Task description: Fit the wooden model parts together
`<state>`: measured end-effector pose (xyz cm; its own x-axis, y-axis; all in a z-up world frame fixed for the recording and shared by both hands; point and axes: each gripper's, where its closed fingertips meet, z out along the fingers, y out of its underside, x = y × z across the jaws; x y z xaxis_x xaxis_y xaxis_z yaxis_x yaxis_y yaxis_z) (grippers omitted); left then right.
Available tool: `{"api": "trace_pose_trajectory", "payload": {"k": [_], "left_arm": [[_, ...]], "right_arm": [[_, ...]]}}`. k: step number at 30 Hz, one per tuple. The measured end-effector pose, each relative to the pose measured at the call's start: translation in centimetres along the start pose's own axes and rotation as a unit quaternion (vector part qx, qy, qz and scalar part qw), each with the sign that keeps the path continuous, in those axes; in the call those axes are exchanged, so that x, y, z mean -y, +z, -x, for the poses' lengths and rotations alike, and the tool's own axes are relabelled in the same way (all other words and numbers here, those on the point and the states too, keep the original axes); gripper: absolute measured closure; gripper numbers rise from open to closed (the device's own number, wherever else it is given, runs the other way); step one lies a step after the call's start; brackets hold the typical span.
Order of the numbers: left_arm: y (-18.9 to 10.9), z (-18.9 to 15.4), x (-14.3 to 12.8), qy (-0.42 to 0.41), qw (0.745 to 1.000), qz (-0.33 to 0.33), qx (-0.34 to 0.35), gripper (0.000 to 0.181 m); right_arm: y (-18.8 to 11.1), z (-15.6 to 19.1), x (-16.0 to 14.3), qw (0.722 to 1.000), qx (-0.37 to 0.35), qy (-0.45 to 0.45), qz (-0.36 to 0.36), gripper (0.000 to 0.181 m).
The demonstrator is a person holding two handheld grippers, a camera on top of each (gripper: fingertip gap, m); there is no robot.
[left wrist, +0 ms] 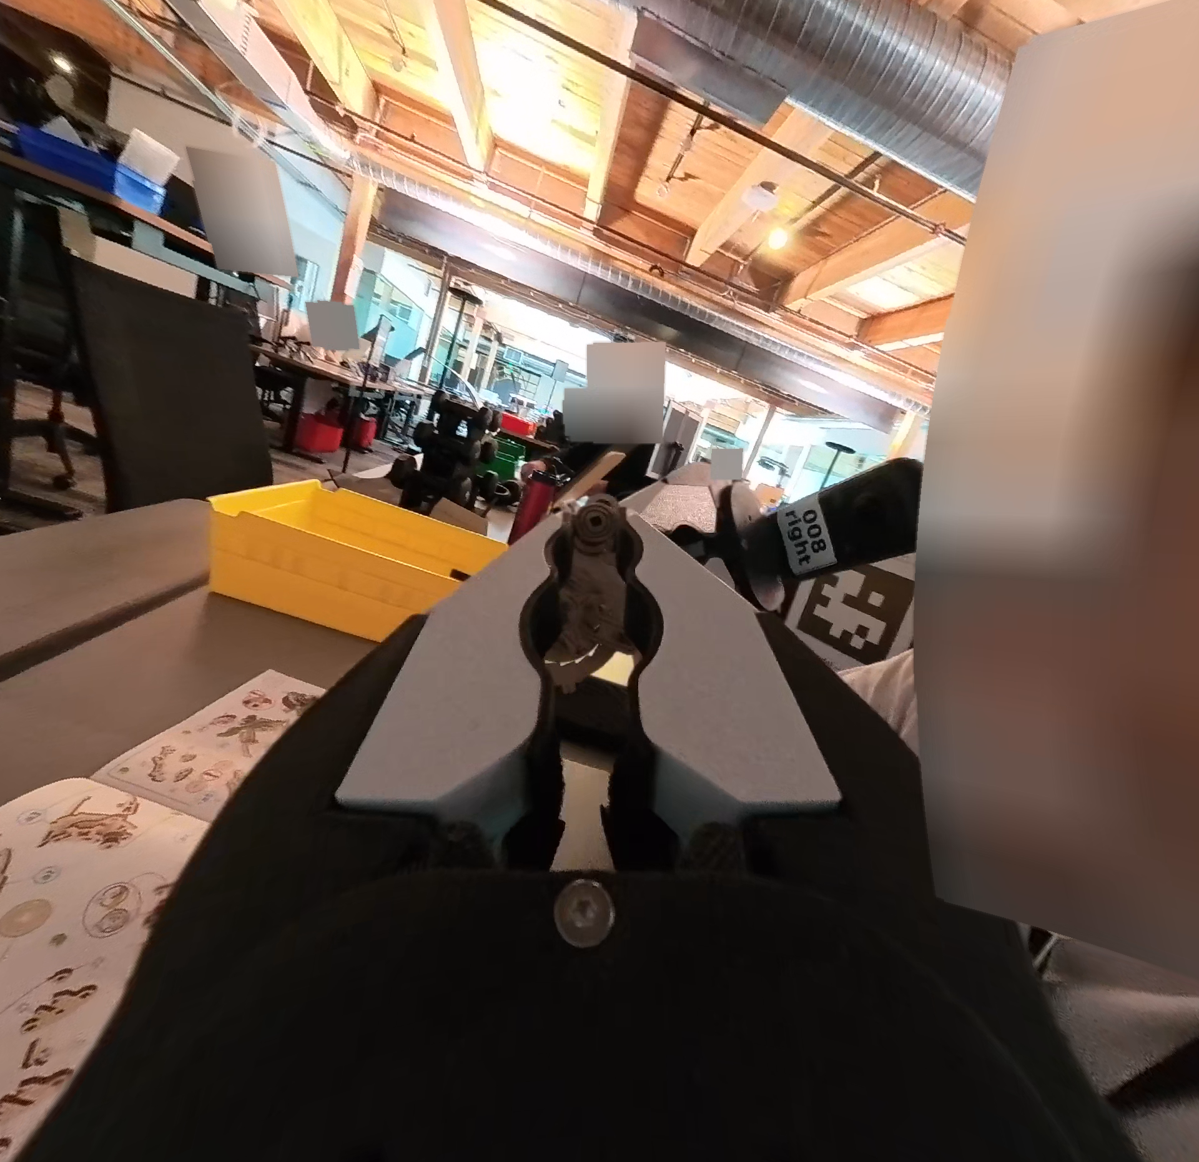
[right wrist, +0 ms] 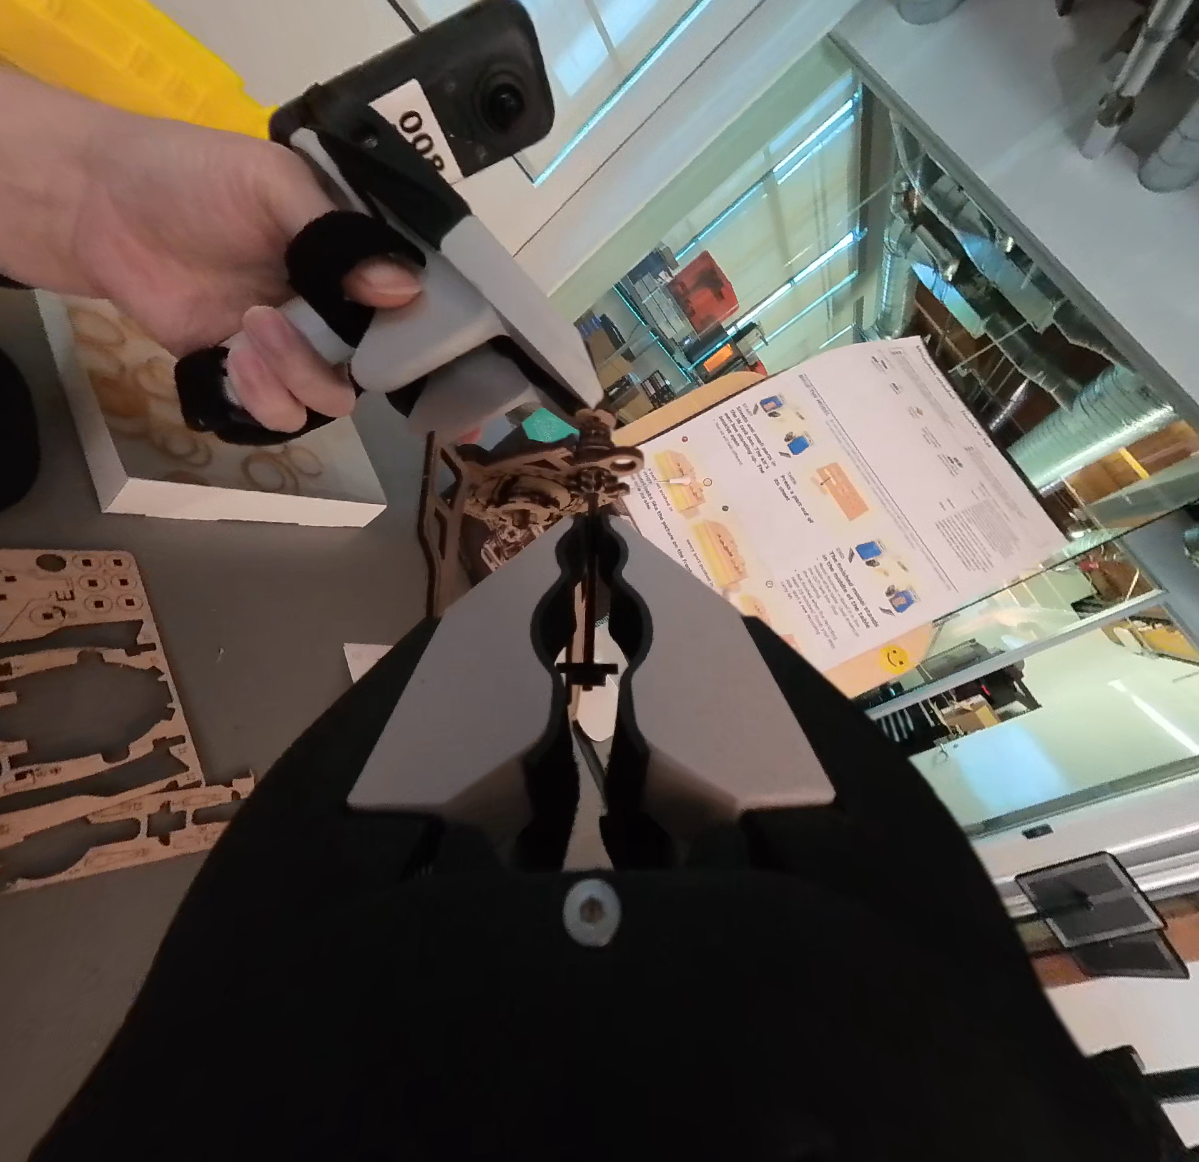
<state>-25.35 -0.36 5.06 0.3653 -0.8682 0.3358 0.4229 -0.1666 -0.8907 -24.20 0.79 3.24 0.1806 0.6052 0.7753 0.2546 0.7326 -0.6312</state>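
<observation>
In the left wrist view my left gripper [left wrist: 597, 514] is shut on a small dark wooden part [left wrist: 593, 602], held up off the table. In the right wrist view my right gripper [right wrist: 587, 518] is shut on a thin flat wooden piece [right wrist: 587, 612], seen edge-on and joined to the wooden model [right wrist: 532, 488] just past its tips. The left gripper [right wrist: 587, 399], held by a hand [right wrist: 149, 222], comes in from the upper left, its tips at the model's top. The right gripper [left wrist: 837, 534] also shows at right in the left wrist view.
A yellow bin [left wrist: 344, 560] stands on the grey table [left wrist: 97, 573]. A printed picture sheet [left wrist: 84, 871] lies at the near left. A punched-out plywood sheet [right wrist: 84, 709], a white box [right wrist: 214, 443] and an upright instruction page [right wrist: 843, 482] surround the model. The tips of both grippers are at nearly the same place.
</observation>
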Motion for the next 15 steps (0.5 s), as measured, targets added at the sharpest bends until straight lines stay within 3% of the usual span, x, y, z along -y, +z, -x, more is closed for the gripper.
{"api": "trace_pose_trajectory", "payload": {"k": [9,15], "left_arm": [[-0.17,0.24,-0.16,0.032,0.999,0.024,0.025,0.170],[0.11,0.75,0.29,0.035,0.998,-0.023,0.047,0.170]], "right_arm": [[0.18,0.12,-0.11,1.000,-0.009,0.000,0.004,0.181],[0.46,-0.15,-0.32,0.999,-0.032,0.027,0.005,0.181]]}}
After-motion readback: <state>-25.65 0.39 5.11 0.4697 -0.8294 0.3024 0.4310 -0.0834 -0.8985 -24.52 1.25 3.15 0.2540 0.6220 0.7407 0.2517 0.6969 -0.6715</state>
